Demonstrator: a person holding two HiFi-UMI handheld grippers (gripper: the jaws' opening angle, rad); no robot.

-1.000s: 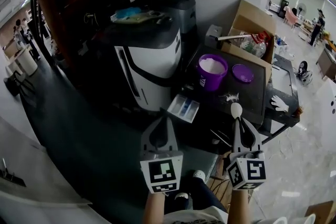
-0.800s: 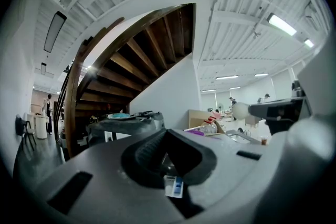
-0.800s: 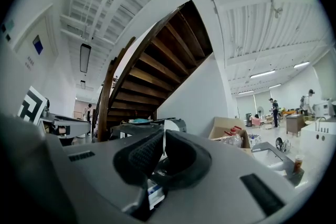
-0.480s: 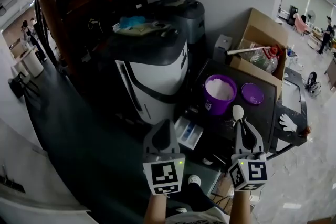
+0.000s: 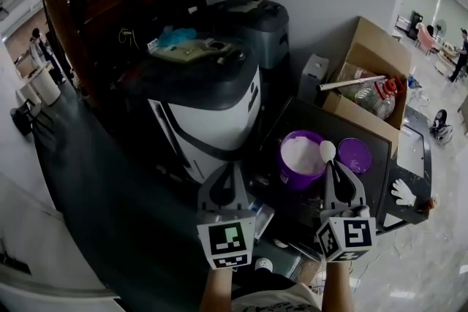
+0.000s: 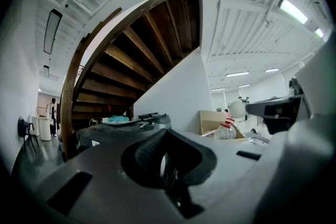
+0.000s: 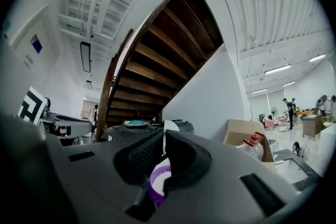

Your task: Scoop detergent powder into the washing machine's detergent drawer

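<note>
A purple tub [image 5: 296, 173] of white detergent powder stands on a dark table [image 5: 303, 119] to the right of the white and black washing machine [image 5: 212, 113]. My right gripper [image 5: 335, 172] is shut on the handle of a white spoon [image 5: 327, 150]. The spoon's bowl hangs over the tub's right rim. In the right gripper view the spoon [image 7: 169, 125] sticks up between the jaws, with the tub [image 7: 156, 186] below. My left gripper [image 5: 228, 172] is shut and holds nothing, low in front of the machine. Only a corner of the open detergent drawer [image 5: 260, 212] shows beside it.
The tub's purple lid [image 5: 355, 155] lies to the right of the tub. An open cardboard box [image 5: 365, 73] with bottles stands behind the table. A white glove [image 5: 401, 191] lies at the table's right edge. A dark staircase [image 6: 136, 65] rises at the left.
Both grippers have moved forward. The spoon went from the table in front of the tub to over the tub's right rim. The left gripper now covers most of the drawer.
</note>
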